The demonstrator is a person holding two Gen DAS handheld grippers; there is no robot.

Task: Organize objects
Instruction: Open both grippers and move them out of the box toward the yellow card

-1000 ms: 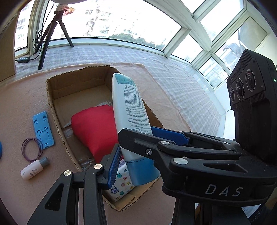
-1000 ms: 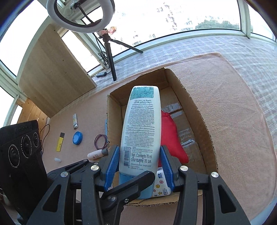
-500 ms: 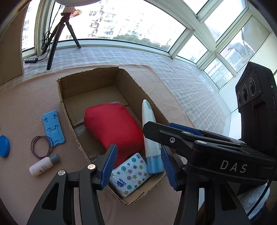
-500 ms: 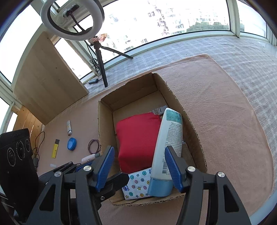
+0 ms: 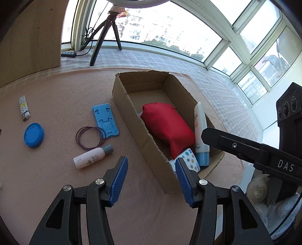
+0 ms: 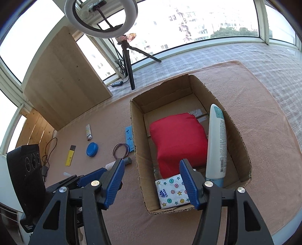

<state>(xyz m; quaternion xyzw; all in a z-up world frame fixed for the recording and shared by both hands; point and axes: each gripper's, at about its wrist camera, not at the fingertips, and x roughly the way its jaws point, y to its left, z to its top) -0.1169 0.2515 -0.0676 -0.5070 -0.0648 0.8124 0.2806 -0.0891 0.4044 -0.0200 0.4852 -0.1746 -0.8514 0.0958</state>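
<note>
Blue-padded left gripper (image 5: 151,179): hanging wide apart and gripping nothing, low over the pink mat (image 5: 56,188) at the near left corner of the box.
Right gripper (image 6: 151,181): also standing spread and empty, its right finger overlapping the near end of the box.
Tissue pack (image 6: 171,190): lying flat in the near end of the box, white with coloured stars and dots.
Cardboard box (image 6: 135,150): sitting open on the mat, long side running near to far.
White tube (image 6: 216,143): leaning along the right wall inside the box, blue cap down at the near end.
Red pouch (image 6: 179,143): filling the middle of the box, just left of the tube, its near edge touching the tissue pack.
Small white bottle (image 5: 92,155): lying on its side on the mat left of the box, grey cap pointing right.
Purple bands (image 5: 90,137): lying just beyond the bottle.
Blue stand (image 5: 105,119): lying flat between the bands and the box wall.
Blue lid (image 5: 34,134): resting further left.
Lighter (image 5: 24,110): lying beyond the lid.
Yellow stick (image 6: 70,155): lying far left, seen only by the right camera.
Ring light (image 6: 102,17): standing on a tripod at the far window.
</note>
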